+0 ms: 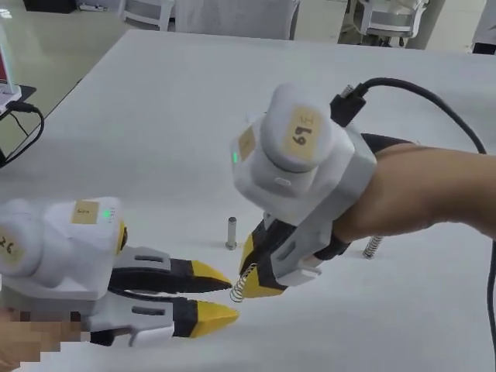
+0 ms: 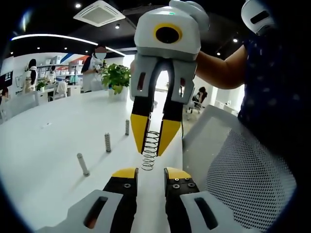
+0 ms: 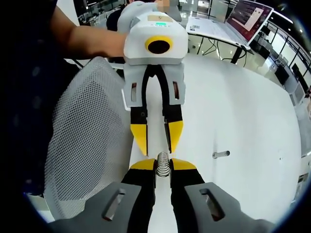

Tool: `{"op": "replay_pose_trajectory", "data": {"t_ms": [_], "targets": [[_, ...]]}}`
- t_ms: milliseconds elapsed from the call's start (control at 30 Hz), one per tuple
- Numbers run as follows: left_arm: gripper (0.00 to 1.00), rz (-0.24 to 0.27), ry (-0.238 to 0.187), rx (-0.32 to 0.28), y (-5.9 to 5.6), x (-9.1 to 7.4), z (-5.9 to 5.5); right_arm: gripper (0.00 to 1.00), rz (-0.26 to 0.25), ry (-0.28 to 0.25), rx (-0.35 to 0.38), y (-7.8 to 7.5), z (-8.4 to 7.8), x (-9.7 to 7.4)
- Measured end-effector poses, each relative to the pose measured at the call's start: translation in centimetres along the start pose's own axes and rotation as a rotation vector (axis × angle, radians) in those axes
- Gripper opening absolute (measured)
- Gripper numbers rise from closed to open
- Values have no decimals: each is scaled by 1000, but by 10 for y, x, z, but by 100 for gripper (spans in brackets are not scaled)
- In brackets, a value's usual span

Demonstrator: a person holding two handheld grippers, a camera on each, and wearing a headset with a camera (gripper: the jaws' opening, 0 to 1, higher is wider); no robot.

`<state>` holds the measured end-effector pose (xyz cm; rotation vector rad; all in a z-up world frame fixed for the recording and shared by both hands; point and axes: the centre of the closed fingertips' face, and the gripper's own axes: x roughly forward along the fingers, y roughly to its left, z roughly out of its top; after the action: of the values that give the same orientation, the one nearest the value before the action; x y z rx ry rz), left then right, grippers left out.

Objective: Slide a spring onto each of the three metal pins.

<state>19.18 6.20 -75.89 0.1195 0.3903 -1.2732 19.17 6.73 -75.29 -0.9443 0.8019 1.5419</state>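
- Right gripper [image 1: 256,275]: clamped on a loose spring [image 1: 242,285], pinched near its upper end so that most of the coil hangs free below the yellow tips. Judged held this way to leave the lower opening clear for threading. Poised just above the tabletop, close to its near edge.
- Left gripper [image 1: 225,294]: jaws narrowly parted with nothing between them. Lying low beside the spring's free end, tips facing those of the other tool. Judged to be placed there to steady or guide the coil; no contact with it can be made out.
- Tabletop [image 1: 194,101]: white and flat, carrying all three pins.
- Mesh chair back [image 2: 243,170]: drawn up against the near edge, beside both tools.
- Pins, serving as holders, standing upright in a short row set in from the near edge:
  - Bare pin [image 1: 231,232]: no load, just beyond the held spring, so judged the next target. Lowering will call for the coil's bore to be lined up over the pin top.
  - Middle pin [image 2: 107,142]: already wearing a spring.
  - Far pin [image 2: 127,127]: appears likewise loaded, though small in the left gripper view.
- Spring in hand: judged the last of three, which would put the task about two-thirds done. Risk: a soft coil, likely to bend or snag on the pin top if brought down tilted.
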Motion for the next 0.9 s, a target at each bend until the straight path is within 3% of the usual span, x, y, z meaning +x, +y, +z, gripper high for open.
{"op": "replay_pose_trajectory", "data": {"t_ms": [900], "targets": [[53,129,-24,-44,20,-11,-1,8,-55,7,40,-31,-7,-14]]}}
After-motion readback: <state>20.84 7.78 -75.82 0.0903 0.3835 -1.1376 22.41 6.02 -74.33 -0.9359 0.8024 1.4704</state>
